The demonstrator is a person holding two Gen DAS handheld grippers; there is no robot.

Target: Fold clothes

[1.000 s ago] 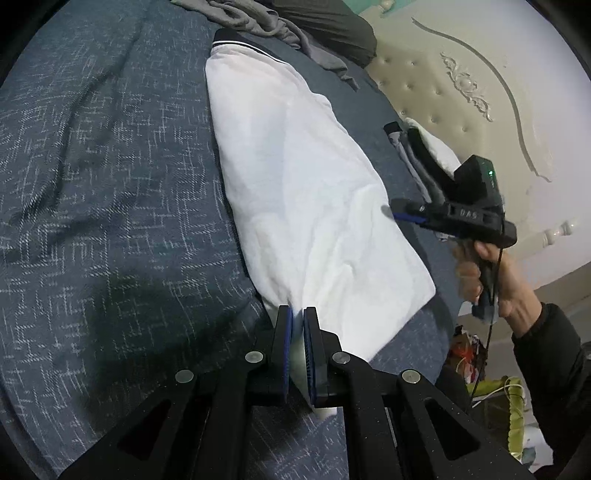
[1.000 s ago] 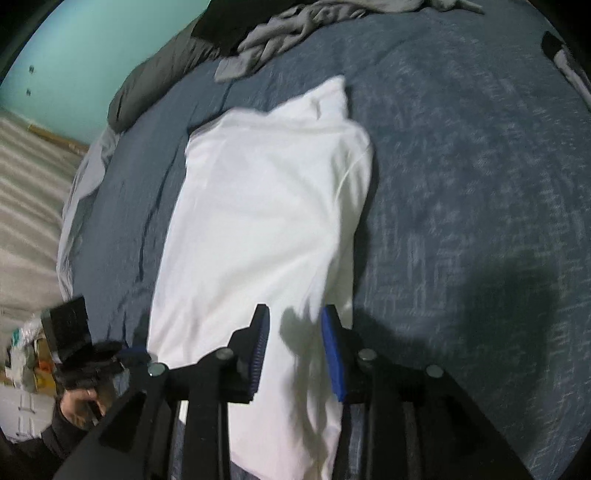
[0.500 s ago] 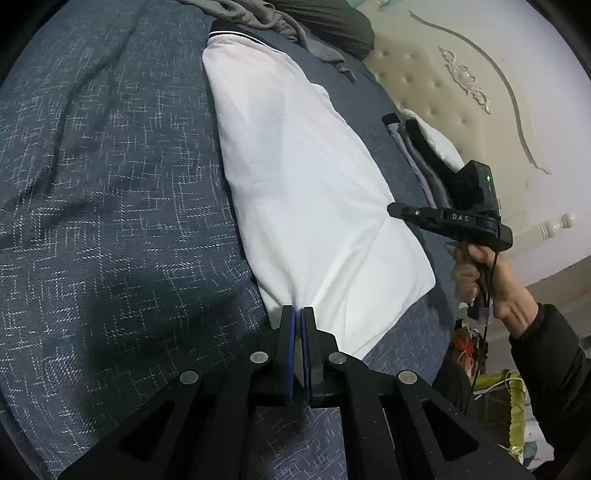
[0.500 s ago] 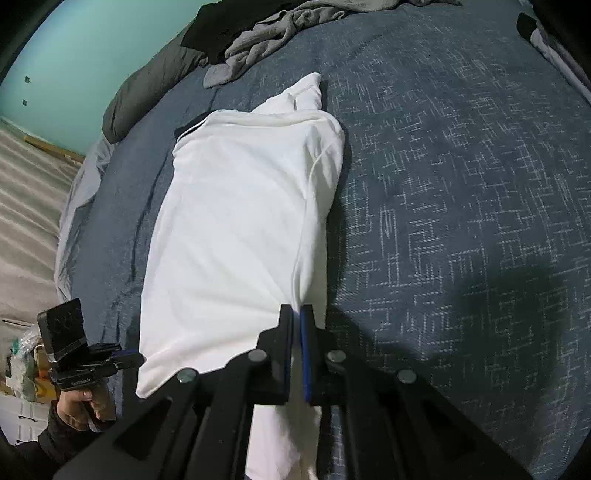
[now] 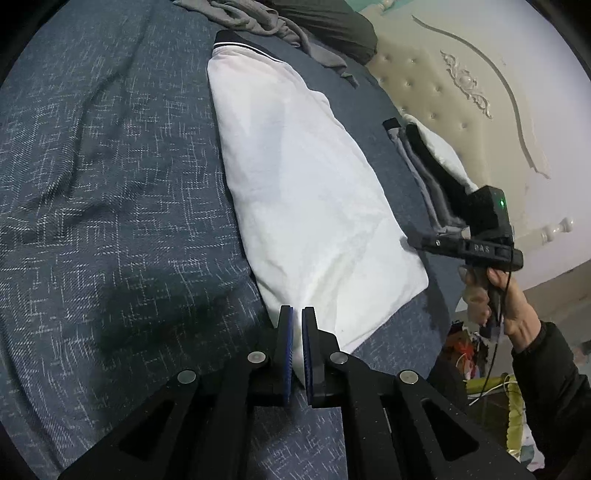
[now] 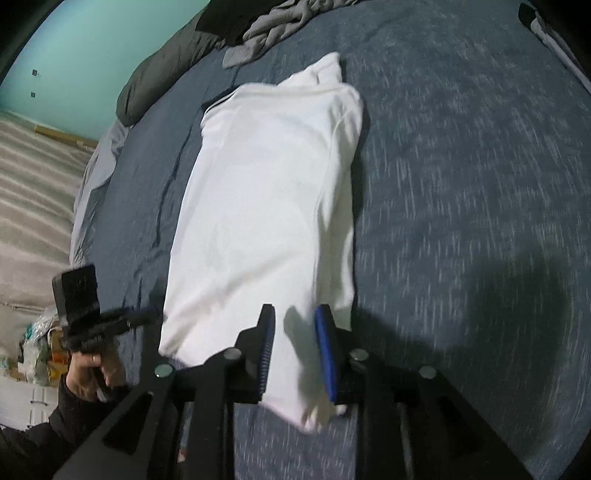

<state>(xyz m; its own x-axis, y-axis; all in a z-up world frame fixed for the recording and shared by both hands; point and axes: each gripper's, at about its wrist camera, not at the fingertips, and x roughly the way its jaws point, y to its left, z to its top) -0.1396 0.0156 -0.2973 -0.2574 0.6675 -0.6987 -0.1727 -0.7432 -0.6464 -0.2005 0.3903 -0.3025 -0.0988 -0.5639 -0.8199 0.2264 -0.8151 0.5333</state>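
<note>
Right tongs (image 6: 294, 347) reopened over shirt (image 6: 266, 206); blue bedspread (image 6: 461, 166), teal wall (image 6: 85, 48).

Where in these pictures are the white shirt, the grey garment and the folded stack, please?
white shirt (image 5: 310, 206), left wrist view, middle of its folded body.
grey garment (image 6: 280, 26), right wrist view, its crumpled middle.
folded stack (image 5: 430, 166), left wrist view, its dark layer.

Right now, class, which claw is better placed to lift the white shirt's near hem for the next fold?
Probably left. The left claw sits nearly closed at the near hem corner of the white shirt. The right claw is wide open over the hem and must first close.
</note>
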